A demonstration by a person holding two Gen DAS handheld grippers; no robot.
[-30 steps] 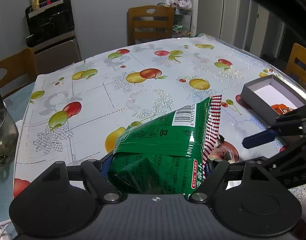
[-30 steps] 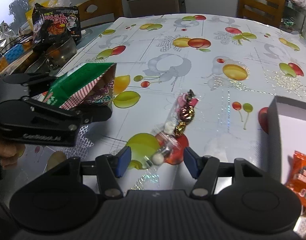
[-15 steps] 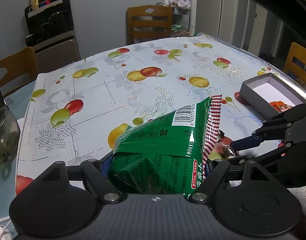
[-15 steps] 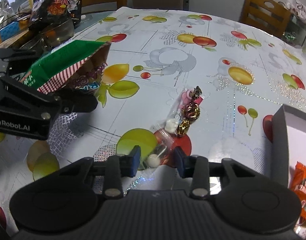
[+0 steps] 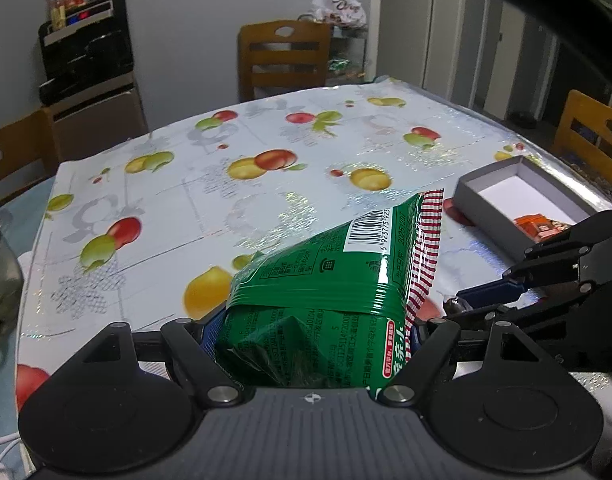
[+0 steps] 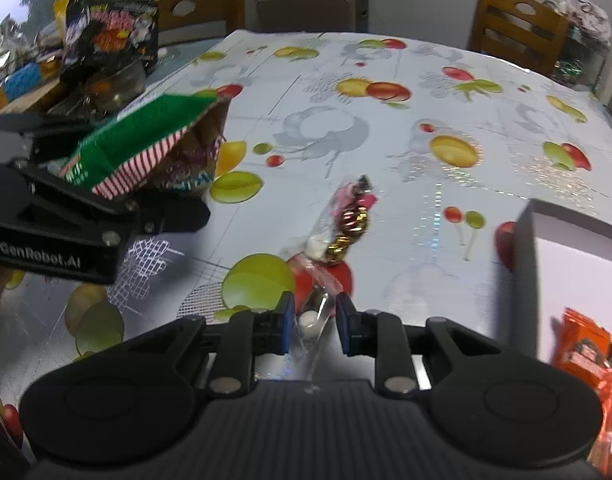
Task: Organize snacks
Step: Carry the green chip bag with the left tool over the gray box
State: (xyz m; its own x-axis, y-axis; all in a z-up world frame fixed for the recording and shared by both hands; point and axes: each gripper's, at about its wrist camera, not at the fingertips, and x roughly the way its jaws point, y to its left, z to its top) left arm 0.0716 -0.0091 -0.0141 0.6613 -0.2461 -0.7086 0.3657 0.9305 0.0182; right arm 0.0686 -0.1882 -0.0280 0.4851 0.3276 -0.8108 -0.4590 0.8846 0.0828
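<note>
A green snack bag (image 5: 325,280) with a red-striped edge sits between the pads of my left gripper (image 5: 313,328), which is shut on it and holds it above the table. From the right wrist view the same green bag (image 6: 138,140) and the left gripper (image 6: 86,216) hang at the left. A clear bag of wrapped candies (image 6: 345,220) lies on the fruit-print tablecloth. My right gripper (image 6: 313,320) has its jaws closing tight on that bag's near end, pads pressing the plastic. The right gripper (image 5: 485,296) also shows low at the right, beside the green bag.
A grey open box (image 5: 481,200) with an orange packet (image 5: 539,226) inside stands at the right; the box wall (image 6: 523,240) is just right of my right gripper. A black noodle packet (image 6: 110,32) and a glass bowl (image 6: 118,80) crowd the far left. Wooden chairs ring the table.
The right gripper's jaws have closed from wide apart onto the near end of the candy bag. The left gripper has kept still with the green bag.
</note>
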